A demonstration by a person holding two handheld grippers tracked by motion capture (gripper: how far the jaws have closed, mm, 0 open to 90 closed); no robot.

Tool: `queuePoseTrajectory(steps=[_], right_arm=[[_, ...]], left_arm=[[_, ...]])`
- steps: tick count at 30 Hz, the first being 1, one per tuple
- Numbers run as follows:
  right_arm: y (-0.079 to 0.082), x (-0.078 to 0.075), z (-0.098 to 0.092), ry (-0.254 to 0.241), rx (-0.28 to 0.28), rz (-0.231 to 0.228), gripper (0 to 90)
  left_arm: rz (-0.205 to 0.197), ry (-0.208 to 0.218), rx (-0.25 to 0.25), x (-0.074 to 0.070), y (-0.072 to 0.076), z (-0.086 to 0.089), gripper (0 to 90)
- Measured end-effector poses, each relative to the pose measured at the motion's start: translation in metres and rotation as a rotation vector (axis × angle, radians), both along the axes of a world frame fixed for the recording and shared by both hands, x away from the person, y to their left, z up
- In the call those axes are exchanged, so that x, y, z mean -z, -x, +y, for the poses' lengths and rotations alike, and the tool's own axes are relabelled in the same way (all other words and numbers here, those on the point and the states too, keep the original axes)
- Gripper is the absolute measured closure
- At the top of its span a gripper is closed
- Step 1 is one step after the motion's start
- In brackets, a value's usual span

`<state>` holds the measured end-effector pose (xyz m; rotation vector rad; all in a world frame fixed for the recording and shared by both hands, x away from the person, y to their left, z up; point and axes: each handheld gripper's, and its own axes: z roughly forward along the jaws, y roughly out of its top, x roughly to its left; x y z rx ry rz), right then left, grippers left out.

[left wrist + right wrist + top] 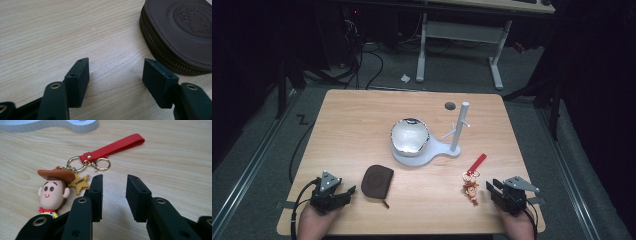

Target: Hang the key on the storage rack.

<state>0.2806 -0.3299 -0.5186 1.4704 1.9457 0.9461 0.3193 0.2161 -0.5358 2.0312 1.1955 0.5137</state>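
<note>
A person's two hands rest at the near edge of a wooden worktop [362,120], each holding a claw. The right claw [113,195] sits low with its jaws parted and nothing between them, just beside a cowboy-figure keychain [53,192] that lies flat on the wood, its gold sheriff star [79,183] touching the left jaw's outer side and its red strap [115,146] stretched away toward a white stand [427,152]. The left claw [115,75] is likewise open and empty, with a brown zipped pouch [180,32] lying near its right jaw. On the stand's round base sits a silvery bowl [410,135]; its upright post [459,127] carries short pegs.

The step in hand looks like picking up the keychain, most likely to hang it on a peg. To do it well, the right claw should shift sideways so the strap or the gold ring [75,163] lies squarely between the jaws, rather than the rounded head, which could squirt out. A grip on the strap near its metal rivet would let the figure dangle freely and keep the loop open for a peg. Closing slowly, flush with the wood, should avoid nudging the charm away.
</note>
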Motion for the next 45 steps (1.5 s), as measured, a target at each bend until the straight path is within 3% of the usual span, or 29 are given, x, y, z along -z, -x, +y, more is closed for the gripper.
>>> queuePoseTrajectory(steps=[5,16,32,33,36,39,40,41,45], right_arm=[[0.004,0.002,0.0,0.017,-0.012,-0.004,67.3],[0.002,0.003,-0.005,-0.004,0.016,0.0,67.2],[0.003,0.003,-0.001,0.01,0.003,0.0,67.1],[0.0,0.003,0.0,0.017,0.011,0.027,65.7],[-0.003,0.002,0.001,0.038,0.009,0.046,63.5],[-0.01,-0.003,0.004,0.098,0.007,0.125,61.1],[-0.01,-0.003,0.004,0.098,0.007,0.125,61.1],[-0.013,-0.008,0.005,0.114,0.003,0.158,60.9],[-0.018,-0.014,0.006,0.149,-0.017,0.209,60.6]], left_arm=[[0.003,-0.001,-0.002,0.0,-0.001,-0.002,36.2],[0.003,-0.002,0.013,0.0,-0.002,-0.002,34.3],[0.008,0.005,0.02,0.0,-0.003,-0.002,32.1],[0.011,0.011,0.023,0.0,-0.004,-0.002,31.2],[0.012,0.002,0.035,0.0,-0.004,-0.003,28.7],[0.015,0.003,0.046,0.0,-0.004,-0.003,27.5],[0.015,0.003,0.046,0.0,-0.004,-0.003,27.5],[0.016,0.008,0.046,0.0,-0.004,-0.003,27.5],[0.018,0.004,0.053,0.0,-0.004,-0.003,26.1]])
